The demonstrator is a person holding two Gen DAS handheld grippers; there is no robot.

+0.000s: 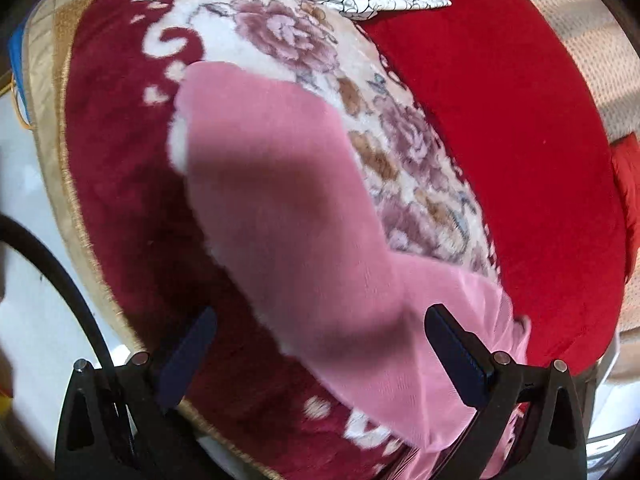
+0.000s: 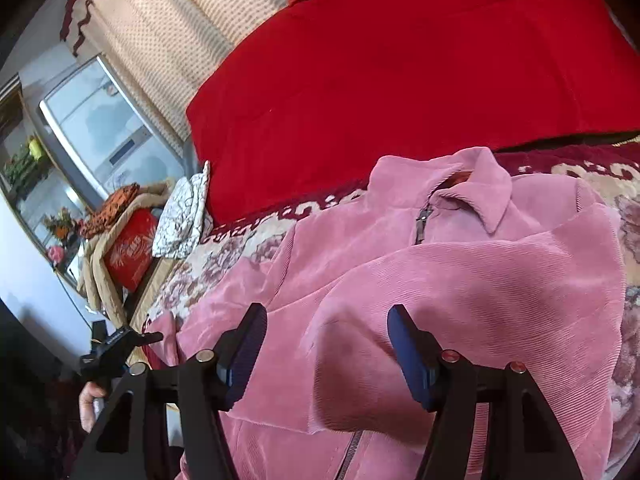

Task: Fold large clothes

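- Right hand-held gripper tilted downward, jaws partly apart astride a raised fold of pink jacket, not pinching
- Left hand-held gripper angled down, wide, over sleeve
- Jacket spread on floral blanket

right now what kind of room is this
Probably a bedroom at home: a pink jacket lies on a floral plush blanket beside a red quilt, with a curtain behind.

The jacket lies on the floral blanket. Behind both lies a plain blanket, a patterned cloth at its left.
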